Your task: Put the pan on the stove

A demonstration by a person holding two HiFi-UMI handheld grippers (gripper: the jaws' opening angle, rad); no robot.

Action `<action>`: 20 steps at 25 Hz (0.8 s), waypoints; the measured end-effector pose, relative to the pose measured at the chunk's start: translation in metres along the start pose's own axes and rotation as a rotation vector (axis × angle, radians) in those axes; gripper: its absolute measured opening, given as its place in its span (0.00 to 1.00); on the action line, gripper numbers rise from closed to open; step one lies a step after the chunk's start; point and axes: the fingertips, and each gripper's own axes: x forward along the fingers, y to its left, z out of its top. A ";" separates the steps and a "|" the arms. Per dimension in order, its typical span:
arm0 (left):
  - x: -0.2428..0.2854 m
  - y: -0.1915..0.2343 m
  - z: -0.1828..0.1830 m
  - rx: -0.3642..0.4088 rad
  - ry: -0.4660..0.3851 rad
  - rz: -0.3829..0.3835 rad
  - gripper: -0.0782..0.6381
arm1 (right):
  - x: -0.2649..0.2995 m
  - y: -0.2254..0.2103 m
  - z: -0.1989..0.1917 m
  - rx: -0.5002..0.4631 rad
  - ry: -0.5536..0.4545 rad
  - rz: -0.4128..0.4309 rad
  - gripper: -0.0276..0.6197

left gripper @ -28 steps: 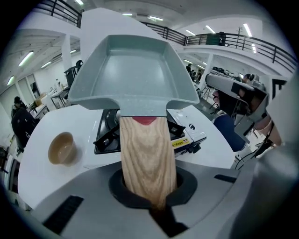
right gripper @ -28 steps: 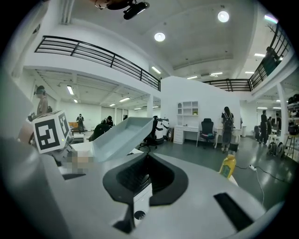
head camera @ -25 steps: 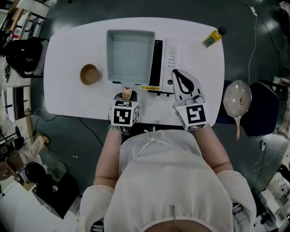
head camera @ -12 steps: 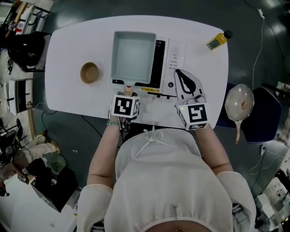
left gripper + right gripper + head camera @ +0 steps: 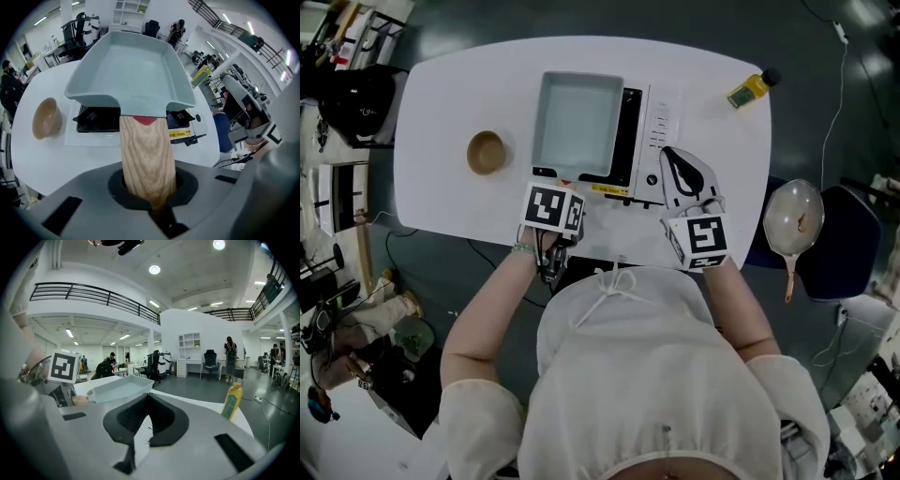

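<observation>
open-plan office/lab hall: mezzanine railing [image 5: 93, 294], ceiling lights [image 5: 154, 269], desks [image 5: 189, 363], office chairs [image 5: 210, 359], people working.

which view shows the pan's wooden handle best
The left gripper view: the wooden handle fills its centre, clamped in the left gripper. In the head view that gripper's marker cube covers most of it; the right gripper view mainly shows the pan body.

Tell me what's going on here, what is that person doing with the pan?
A person holds a gripper in each hand. The left gripper is shut on the wooden handle of a square pale pan, held over the black stove on the white table. Whether it rests there yet is unclear. The right gripper is shut and empty beside the stove.
</observation>
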 end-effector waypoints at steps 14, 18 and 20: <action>-0.005 -0.007 -0.012 0.033 0.126 -0.013 0.17 | -0.002 0.014 0.002 0.004 0.001 -0.031 0.05; -0.009 -0.018 -0.015 0.048 0.104 -0.067 0.40 | -0.007 0.018 0.005 0.003 -0.005 -0.070 0.05; -0.013 -0.019 -0.015 0.070 0.085 -0.075 0.44 | -0.010 0.021 0.008 0.000 -0.009 -0.093 0.05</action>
